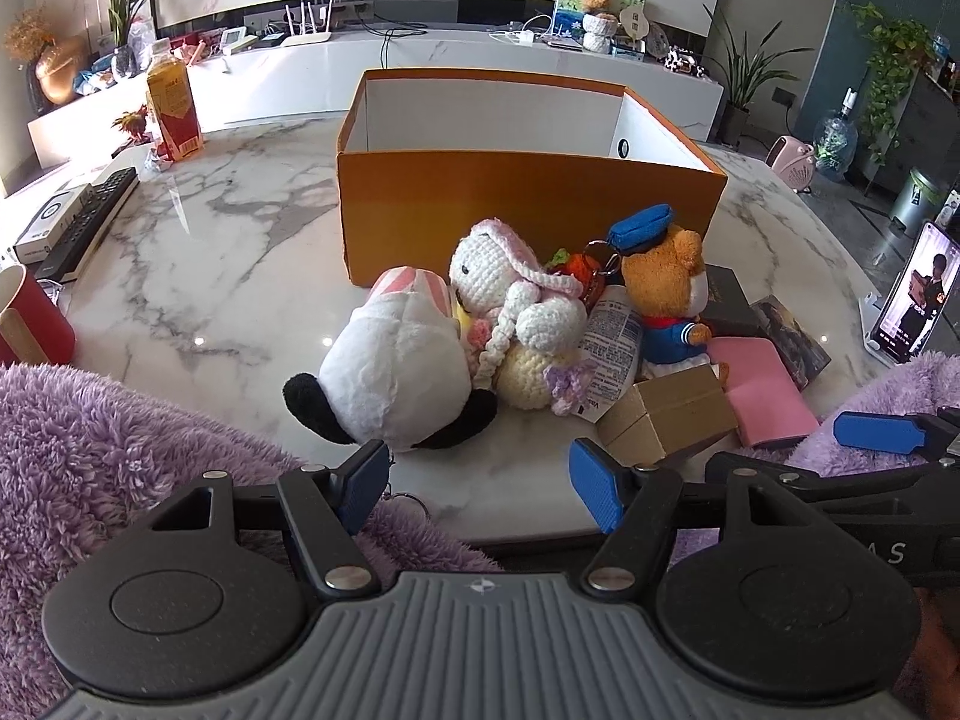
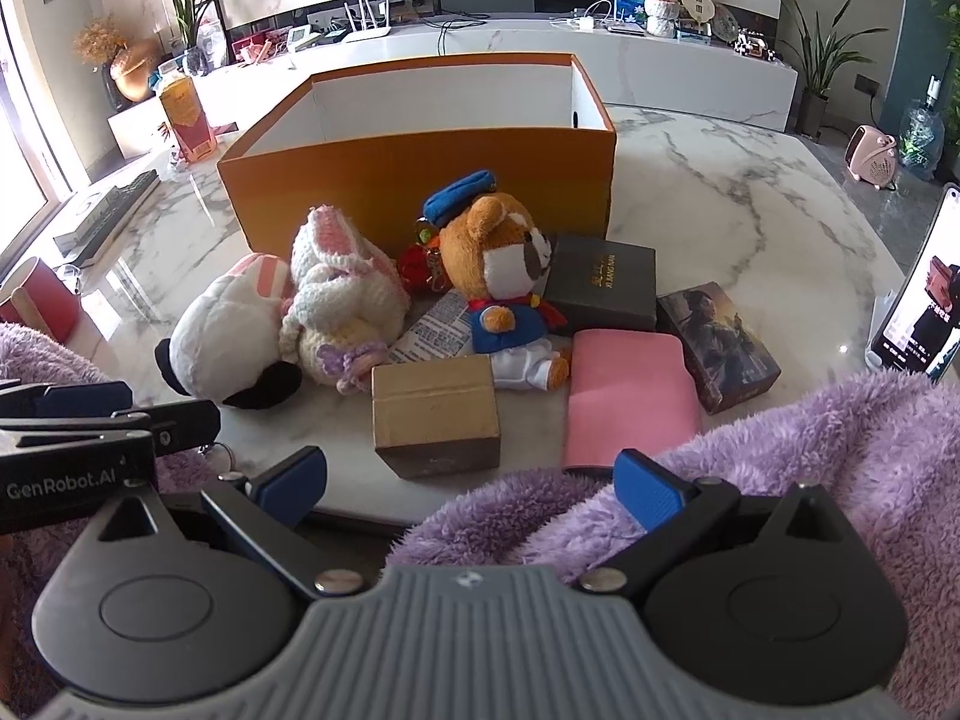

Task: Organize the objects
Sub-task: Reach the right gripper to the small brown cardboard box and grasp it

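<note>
I am holding both tongs, left (image 1: 480, 480) and right (image 2: 474, 489), apart and empty before the toys and orange box (image 1: 528, 204) on the worktop (image 1: 210, 276).

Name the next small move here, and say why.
Probably the left gripper should ease forward onto the white and black plush. Both grippers hang open and empty, the orange box looks empty, and that plush lies nearest, directly ahead of the left fingers.

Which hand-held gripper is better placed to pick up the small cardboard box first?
Right. The right hand-held gripper is open, with the small cardboard box directly ahead between its fingers. The left hand-held gripper, also open, faces the black-and-white plush instead.
</note>
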### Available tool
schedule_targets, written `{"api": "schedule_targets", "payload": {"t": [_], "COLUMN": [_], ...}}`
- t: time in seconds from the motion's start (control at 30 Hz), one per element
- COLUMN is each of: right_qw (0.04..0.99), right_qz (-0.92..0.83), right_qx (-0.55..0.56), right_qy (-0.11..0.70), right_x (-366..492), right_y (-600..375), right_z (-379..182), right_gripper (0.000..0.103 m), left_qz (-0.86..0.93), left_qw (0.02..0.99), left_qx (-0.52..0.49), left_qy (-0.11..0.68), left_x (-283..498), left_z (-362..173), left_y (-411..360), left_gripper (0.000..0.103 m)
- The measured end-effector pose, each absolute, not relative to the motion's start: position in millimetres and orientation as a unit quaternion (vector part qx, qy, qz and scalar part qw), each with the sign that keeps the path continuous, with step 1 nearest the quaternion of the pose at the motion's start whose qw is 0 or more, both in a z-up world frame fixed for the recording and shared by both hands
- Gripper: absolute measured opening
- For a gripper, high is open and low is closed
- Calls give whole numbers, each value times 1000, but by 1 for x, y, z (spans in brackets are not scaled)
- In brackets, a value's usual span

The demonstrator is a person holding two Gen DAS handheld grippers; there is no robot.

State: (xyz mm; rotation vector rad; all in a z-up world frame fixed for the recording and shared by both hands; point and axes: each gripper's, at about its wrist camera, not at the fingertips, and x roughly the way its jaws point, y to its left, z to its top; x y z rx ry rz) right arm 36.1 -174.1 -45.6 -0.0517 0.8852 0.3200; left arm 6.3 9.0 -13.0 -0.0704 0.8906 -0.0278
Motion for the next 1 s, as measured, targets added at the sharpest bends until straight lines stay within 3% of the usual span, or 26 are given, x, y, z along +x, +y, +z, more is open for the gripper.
{"api": "schedule_targets", "payload": {"t": [0.2,0.5,0.8,1.0], "right_qw": [887,885,871,857], "right_qz": [159,145,181,190], "right_qx": [-28,-24,-35,-45], "right_qy": [432,441,455,477], "right_x": [47,64,80,94], "right_y": [-171,-176,-159,-148], "right_z": [-49,-55,-64,-73], "right_gripper": [95,85,85,76], "left_qz": [-27,-59,-28,-15], "left_qw": [898,891,883,881], "left_qx": [-32,-22,-6,11], "left_qy": [439,451,468,474], "left_x": [15,31,47,56], "left_z": [-17,-24,-28,-31], "left_y": [6,-5,11,13], "left_gripper": [69,64,65,66]}}
